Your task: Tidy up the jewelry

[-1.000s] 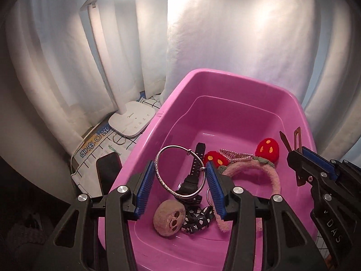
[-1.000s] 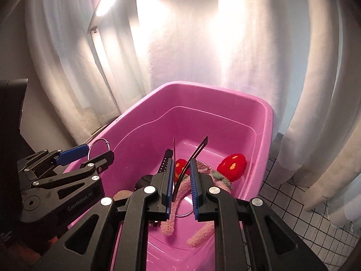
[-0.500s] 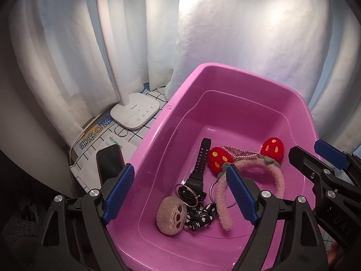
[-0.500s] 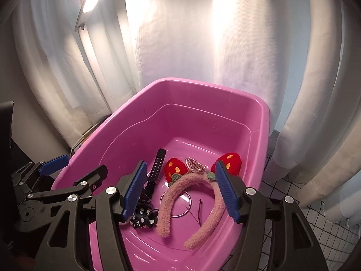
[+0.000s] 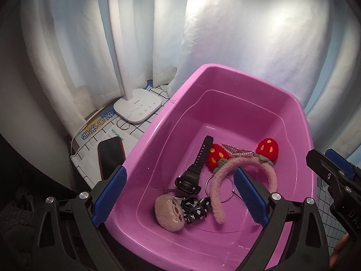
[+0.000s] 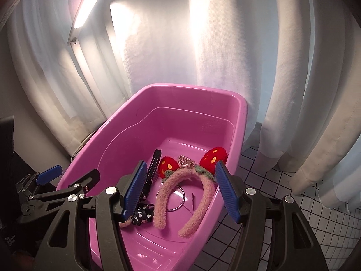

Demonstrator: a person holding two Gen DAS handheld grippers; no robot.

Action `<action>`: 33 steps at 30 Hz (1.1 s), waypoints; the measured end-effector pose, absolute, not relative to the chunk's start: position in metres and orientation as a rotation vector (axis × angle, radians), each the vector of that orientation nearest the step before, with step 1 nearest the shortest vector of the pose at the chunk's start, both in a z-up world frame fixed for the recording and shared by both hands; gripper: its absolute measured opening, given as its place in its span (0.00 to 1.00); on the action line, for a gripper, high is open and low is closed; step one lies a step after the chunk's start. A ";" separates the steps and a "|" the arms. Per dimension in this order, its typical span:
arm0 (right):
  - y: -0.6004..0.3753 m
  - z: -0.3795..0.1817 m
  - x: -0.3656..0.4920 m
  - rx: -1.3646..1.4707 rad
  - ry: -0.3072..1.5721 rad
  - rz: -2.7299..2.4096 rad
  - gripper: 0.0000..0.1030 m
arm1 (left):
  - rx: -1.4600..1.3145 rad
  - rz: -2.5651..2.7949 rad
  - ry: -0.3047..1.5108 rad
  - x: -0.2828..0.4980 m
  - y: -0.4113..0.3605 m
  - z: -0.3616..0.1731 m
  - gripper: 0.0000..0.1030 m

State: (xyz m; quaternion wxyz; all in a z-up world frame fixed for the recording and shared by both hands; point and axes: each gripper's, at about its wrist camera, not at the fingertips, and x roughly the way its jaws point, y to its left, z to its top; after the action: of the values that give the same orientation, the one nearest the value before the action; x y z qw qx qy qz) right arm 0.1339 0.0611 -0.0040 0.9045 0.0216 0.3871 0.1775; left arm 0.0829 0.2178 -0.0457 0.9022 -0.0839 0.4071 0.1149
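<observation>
A pink plastic tub [image 5: 225,72] [image 6: 194,90] holds the jewelry. In it lie a fuzzy pink headband with red strawberry ears [image 5: 246,162] [image 6: 180,178], a black watch [image 5: 198,162] [image 6: 153,164], a silver bangle [image 5: 208,185] [image 6: 181,199], a beaded pink clip [image 5: 234,150] [image 6: 185,160], a thin hairpin [image 6: 193,199], a round plush charm [image 5: 168,212] and a black printed strap [image 5: 195,207] [image 6: 141,215]. My left gripper [image 5: 180,196] is open and empty over the tub's near edge. My right gripper [image 6: 180,189] is open and empty above the headband.
Left of the tub a white lamp base [image 5: 137,107] stands on a grid-patterned cloth [image 5: 155,115], with a small metal ring [image 5: 123,125], a phone [image 5: 110,153] and printed packaging [image 5: 94,128]. White curtains [image 6: 203,33] hang close behind. The right gripper also shows at the right edge of the left wrist view [image 5: 334,176].
Both grippers opened: the left let go of the silver bangle, the right let go of the thin hairpin, and both now lie in the tub. Both grippers have drawn back slightly.
</observation>
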 end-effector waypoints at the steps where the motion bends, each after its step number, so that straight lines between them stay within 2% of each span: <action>1: 0.059 -0.003 0.132 0.050 0.799 0.365 0.58 | -0.182 0.232 0.843 0.081 0.217 -0.045 0.92; 15: 0.044 0.004 0.108 0.051 0.792 0.340 0.59 | -0.141 0.271 0.819 0.060 0.193 -0.021 0.94; 33: 0.035 0.011 0.093 0.027 0.779 0.339 0.59 | -0.159 0.294 0.862 0.057 0.188 -0.023 0.94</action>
State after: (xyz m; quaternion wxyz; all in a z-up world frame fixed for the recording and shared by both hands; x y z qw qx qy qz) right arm 0.0931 0.0353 0.0107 0.9111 0.0129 0.3777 0.1646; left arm 0.0574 0.1883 -0.0228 0.8950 -0.0767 0.4160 0.1418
